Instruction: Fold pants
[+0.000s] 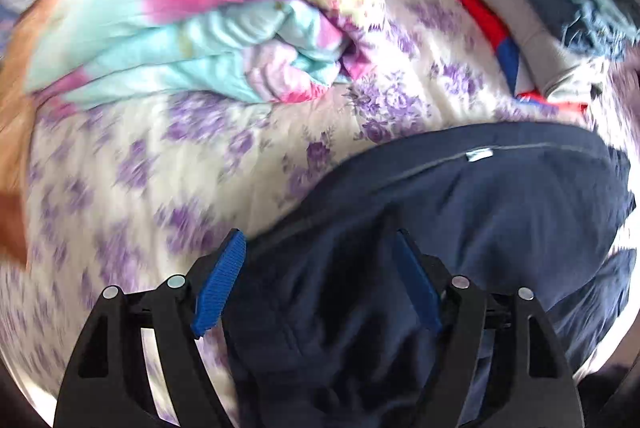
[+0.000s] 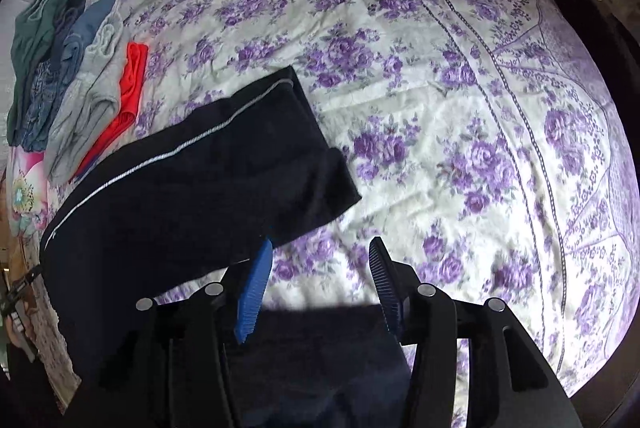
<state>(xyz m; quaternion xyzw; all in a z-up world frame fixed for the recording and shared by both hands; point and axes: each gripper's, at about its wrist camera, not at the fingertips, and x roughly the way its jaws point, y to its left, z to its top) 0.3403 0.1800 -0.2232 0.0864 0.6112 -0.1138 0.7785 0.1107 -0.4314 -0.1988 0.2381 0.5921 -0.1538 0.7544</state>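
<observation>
Dark navy pants [image 2: 192, 188] with a thin grey side stripe lie on the purple-flowered bedspread [image 2: 420, 108], legs doubled over toward the upper middle of the right wrist view. My right gripper [image 2: 320, 248] is open above their near edge, with dark cloth low between its jaws. In the left wrist view the same pants [image 1: 500, 204] lie bunched at lower right. My left gripper [image 1: 320, 240] is open with navy cloth between its blue pads [image 1: 220, 284]; whether it touches them I cannot tell.
A pastel tie-dye quilt [image 1: 200, 28] is bunched at the upper left of the left wrist view. A row of folded clothes, green, denim, grey and red [image 2: 80, 68], lies along the bed's left side; it also shows in the left wrist view [image 1: 540, 28].
</observation>
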